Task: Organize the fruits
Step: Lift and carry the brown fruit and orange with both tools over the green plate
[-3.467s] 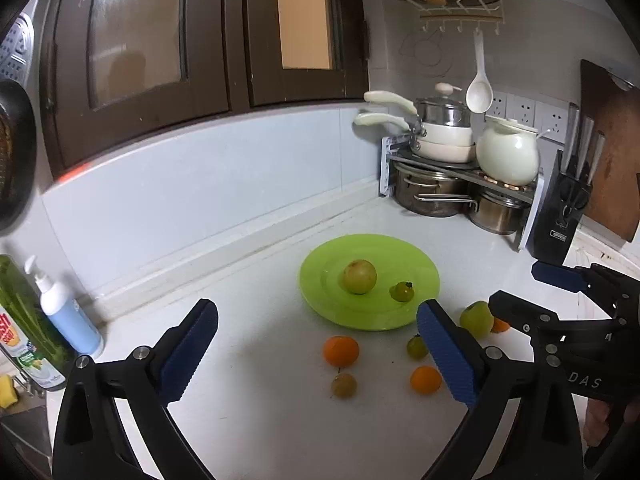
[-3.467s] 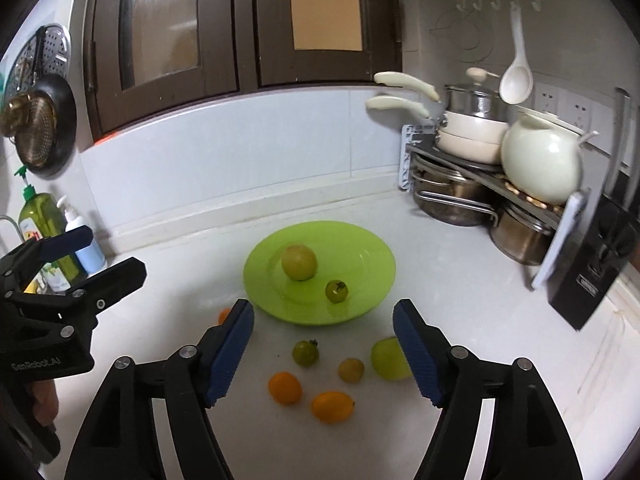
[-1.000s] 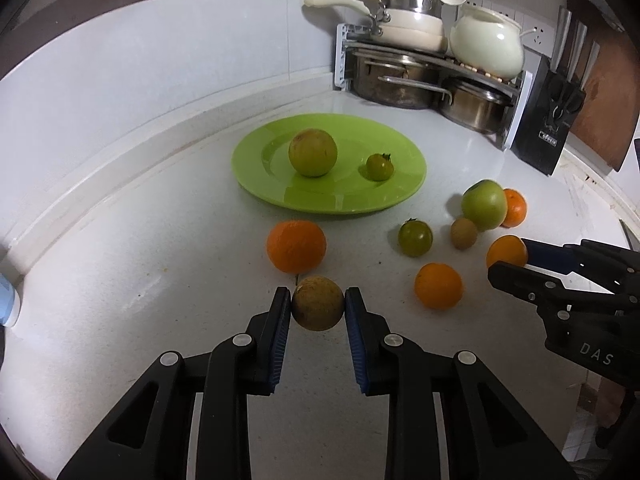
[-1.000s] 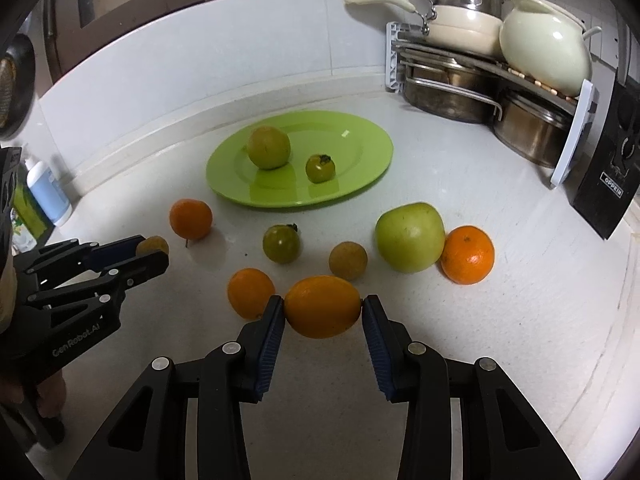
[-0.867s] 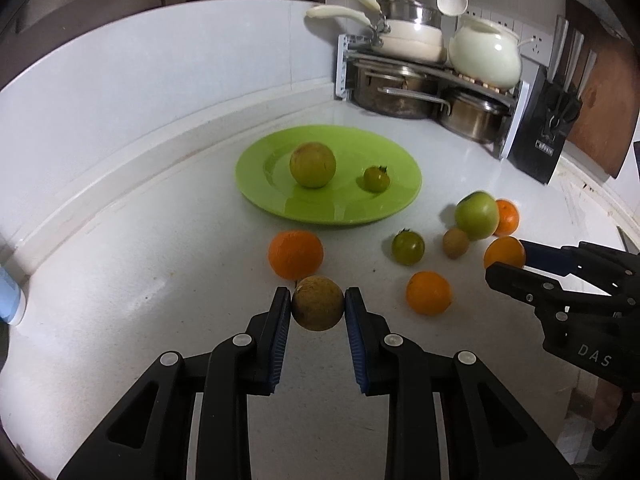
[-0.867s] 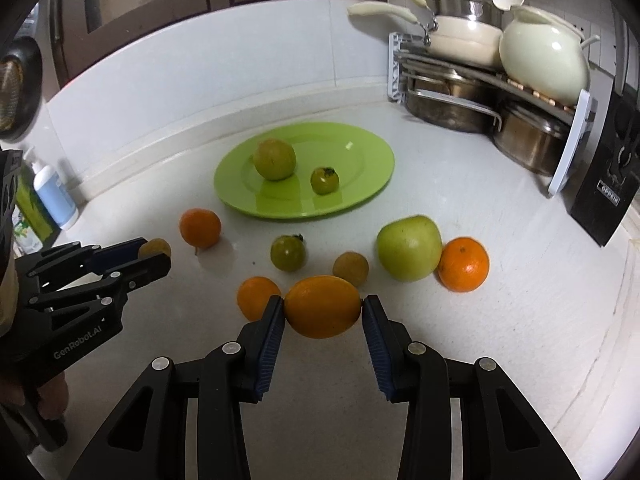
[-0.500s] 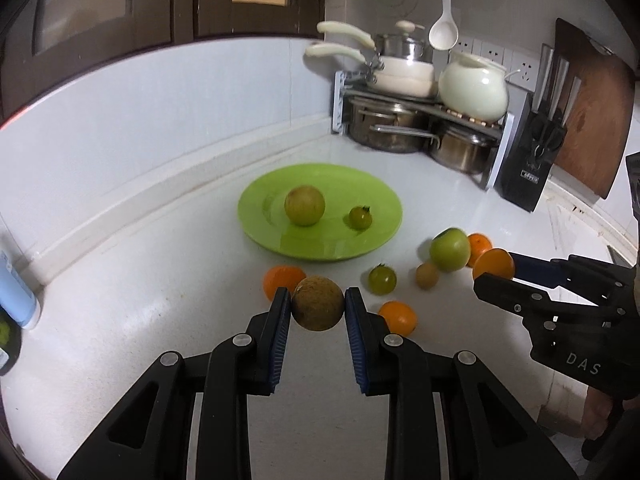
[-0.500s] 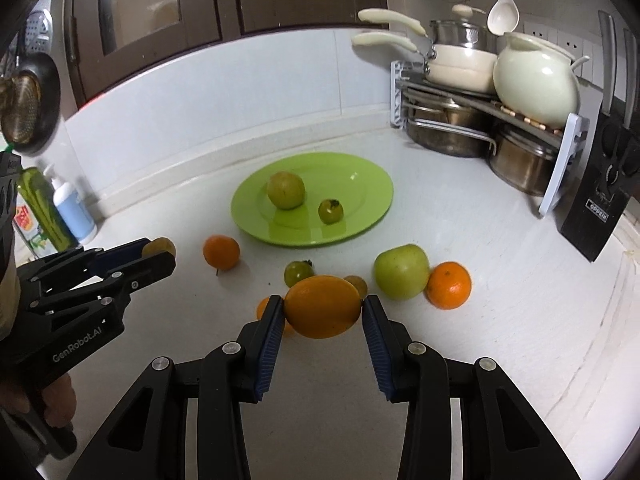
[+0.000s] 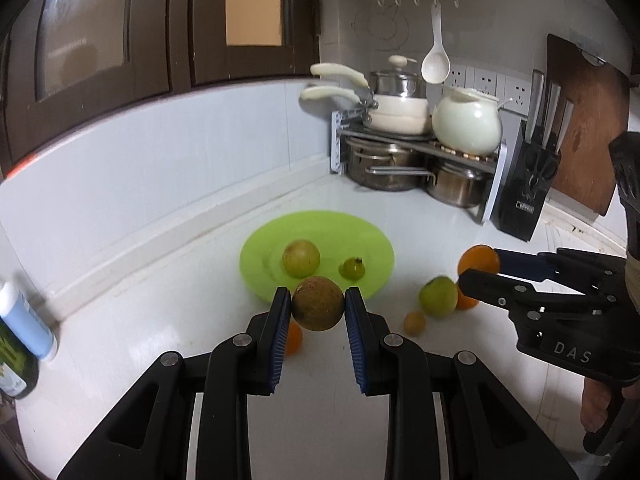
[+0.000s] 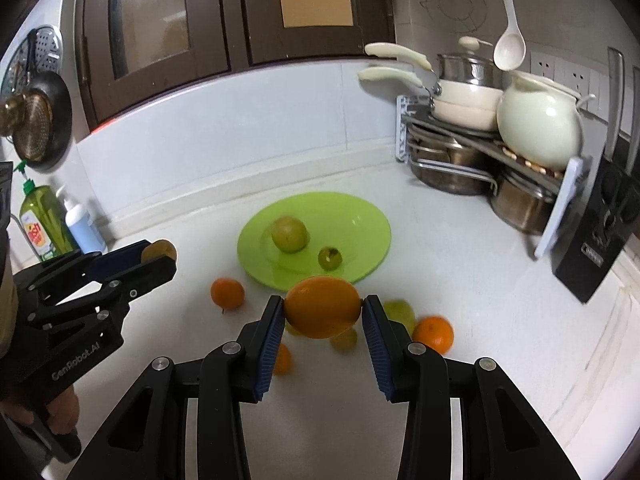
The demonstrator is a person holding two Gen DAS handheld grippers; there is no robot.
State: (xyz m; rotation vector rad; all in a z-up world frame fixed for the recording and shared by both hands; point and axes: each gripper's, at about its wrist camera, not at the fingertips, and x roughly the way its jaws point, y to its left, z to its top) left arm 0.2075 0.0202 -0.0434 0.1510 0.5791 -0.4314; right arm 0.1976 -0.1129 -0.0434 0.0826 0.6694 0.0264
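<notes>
My left gripper (image 9: 318,309) is shut on a round brown fruit (image 9: 317,303) and holds it above the white counter, short of the green plate (image 9: 256,256). My right gripper (image 10: 322,313) is shut on an orange fruit (image 10: 322,306), also lifted, near the plate (image 10: 368,224). The plate holds a yellow-green round fruit (image 10: 289,234) and a small green tomato (image 10: 330,258). Loose on the counter lie oranges (image 10: 227,292) (image 10: 433,334), a green apple (image 9: 438,297) and a small brown fruit (image 9: 414,323). Each gripper shows in the other's view (image 9: 478,267) (image 10: 159,257).
A pot rack (image 9: 416,160) with pans and a white pot stands in the back corner, a black knife block (image 9: 528,184) to its right. Soap bottles (image 10: 60,224) stand at the left by the wall. A ladle (image 10: 509,50) hangs above the rack.
Both grippers closed on their fruits earlier and have since lifted them off the counter and tilted up, so the counter fruits look farther away.
</notes>
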